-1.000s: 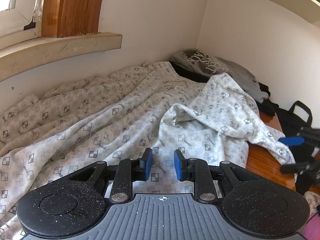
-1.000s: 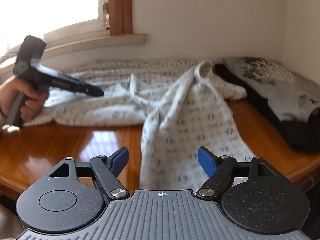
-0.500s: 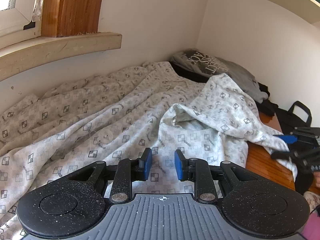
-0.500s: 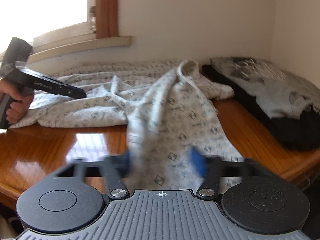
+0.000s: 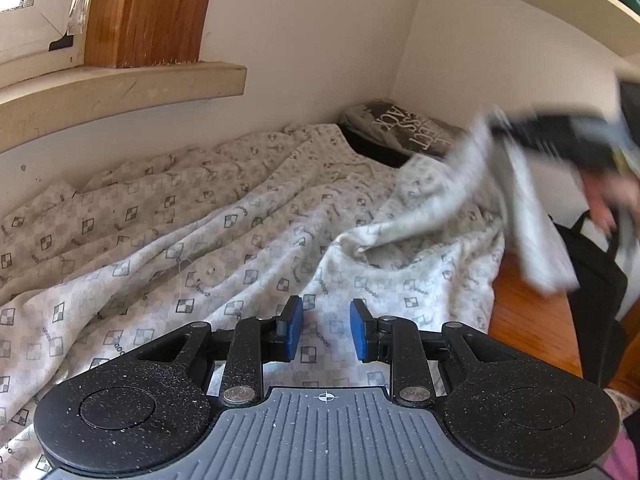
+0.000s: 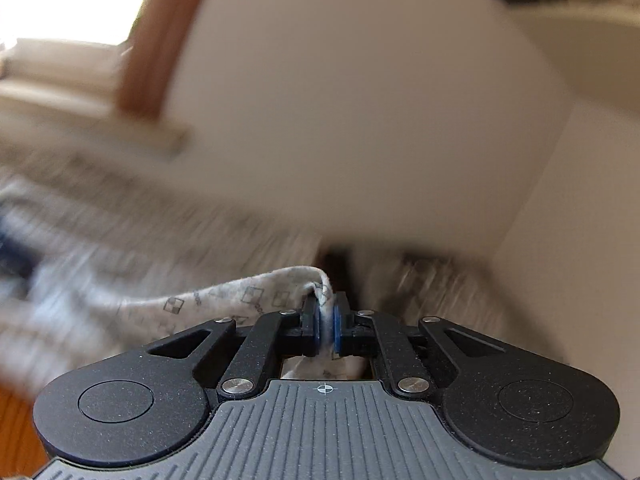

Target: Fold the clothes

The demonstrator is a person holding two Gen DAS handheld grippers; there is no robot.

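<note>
The left gripper [image 5: 323, 329] hovered part-open over the patterned garment [image 5: 208, 240] sprawled across the wooden table [image 5: 528, 320]; nothing between its pads. The right gripper [image 6: 327, 328], just closed, pinched a fold, apparently above the folded grey shirt [image 5: 404, 128] in the far corner.

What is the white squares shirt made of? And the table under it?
The patterned shirt looks like soft knitted cotton with a matte finish: it rumples into loose folds and shows a fine weave, though the fibre is a guess. The table looks like varnished wood: orange-brown with grain lines and a glossy sheen.
</note>
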